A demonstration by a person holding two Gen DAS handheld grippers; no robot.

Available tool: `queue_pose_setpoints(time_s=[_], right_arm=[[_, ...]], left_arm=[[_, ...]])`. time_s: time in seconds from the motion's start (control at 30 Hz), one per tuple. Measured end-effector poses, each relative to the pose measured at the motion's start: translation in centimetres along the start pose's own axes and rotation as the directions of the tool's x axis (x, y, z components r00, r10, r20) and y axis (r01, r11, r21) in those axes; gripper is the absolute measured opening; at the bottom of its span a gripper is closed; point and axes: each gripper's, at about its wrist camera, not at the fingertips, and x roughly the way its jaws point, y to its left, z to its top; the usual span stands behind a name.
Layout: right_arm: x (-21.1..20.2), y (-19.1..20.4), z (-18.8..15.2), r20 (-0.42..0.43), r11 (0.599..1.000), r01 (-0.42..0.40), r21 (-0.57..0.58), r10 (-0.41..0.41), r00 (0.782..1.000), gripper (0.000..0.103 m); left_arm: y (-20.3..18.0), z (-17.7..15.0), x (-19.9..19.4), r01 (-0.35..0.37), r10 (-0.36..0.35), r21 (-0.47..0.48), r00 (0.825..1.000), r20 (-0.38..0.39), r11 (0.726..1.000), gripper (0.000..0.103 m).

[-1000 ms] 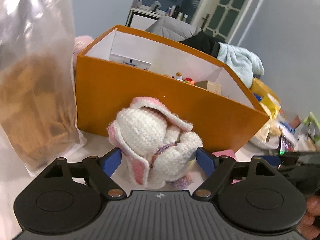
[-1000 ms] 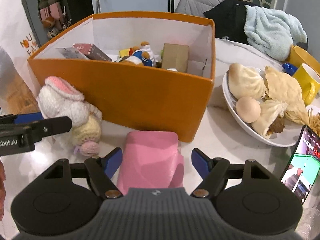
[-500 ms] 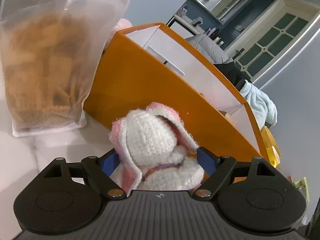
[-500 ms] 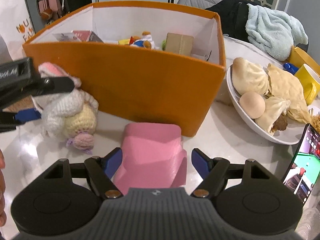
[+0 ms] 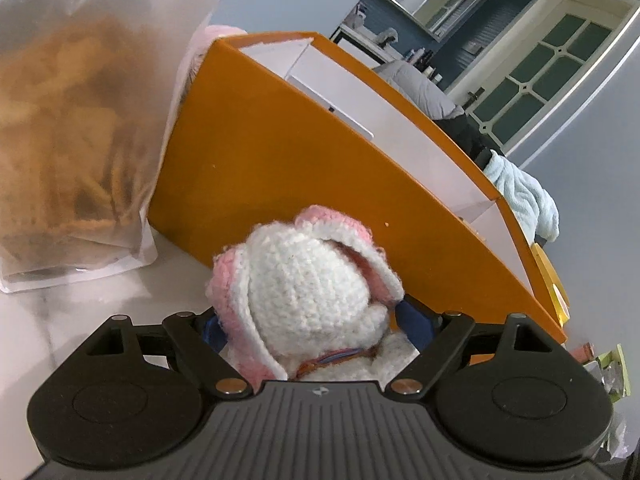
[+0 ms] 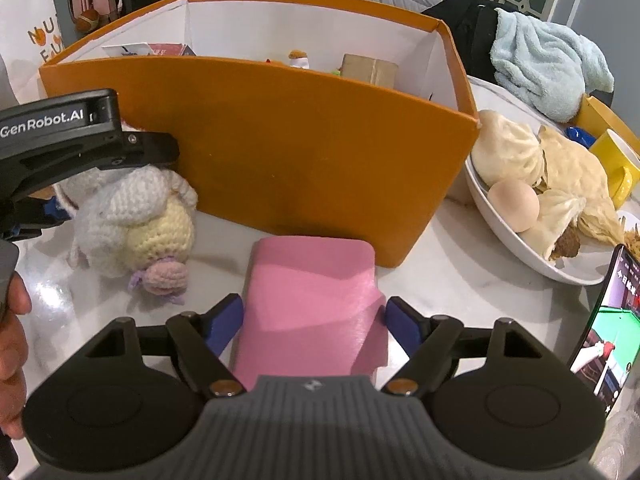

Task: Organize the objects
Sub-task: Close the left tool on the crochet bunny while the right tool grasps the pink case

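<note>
Snack bag: stands at ten o'clock on the worktop, clear of the sorting.
Left hand-held gripper: blue pads flank the crochet bunny — whether they press it I cannot tell; likely lined up for a lift.
Orange box: at twelve o'clock, partly filled, the probable destination.
Right hand-held gripper: jaws just widened, standing apart around the pink packet lying on the worktop against the box — not yet pinched.
Food bowl: at three o'clock, apart.
</note>
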Motion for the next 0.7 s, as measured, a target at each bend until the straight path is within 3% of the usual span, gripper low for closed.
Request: queue_pose_setpoints(time_s=[0.2,0.27,0.43,0.7], right_arm=[[0.8,-0.6,-0.3,-0.033,0.998,-0.019,0.060,0.021,0.999,0.084],[1.0,-1.1,-0.3,-0.042,0.995,-0.030,0.095,0.034,0.999,0.087],[0.7,-0.9,-0.3,-0.040,0.996,-0.035,0.082,0.038,0.998,0.082],[0.2,-0.6,-0.3,-0.066,0.996,-0.049,0.075,0.054,0.996,0.081]], left_arm=[[0.0,-0.2,0.0,0.009,-0.009,0.014,1.000,-0.005,1.000,0.099],[-0.1,0.0,-0.1,0.022,-0.021,0.027,1.000,-0.012,0.999,0.088],[-0.2,0.2,-0.6,0.024,-0.023,0.047,1.000,-0.020,0.999,0.075],[-0.5,0.2,-1.3,0.029,-0.025,0.097,0.999,-0.037,0.995,0.068]])
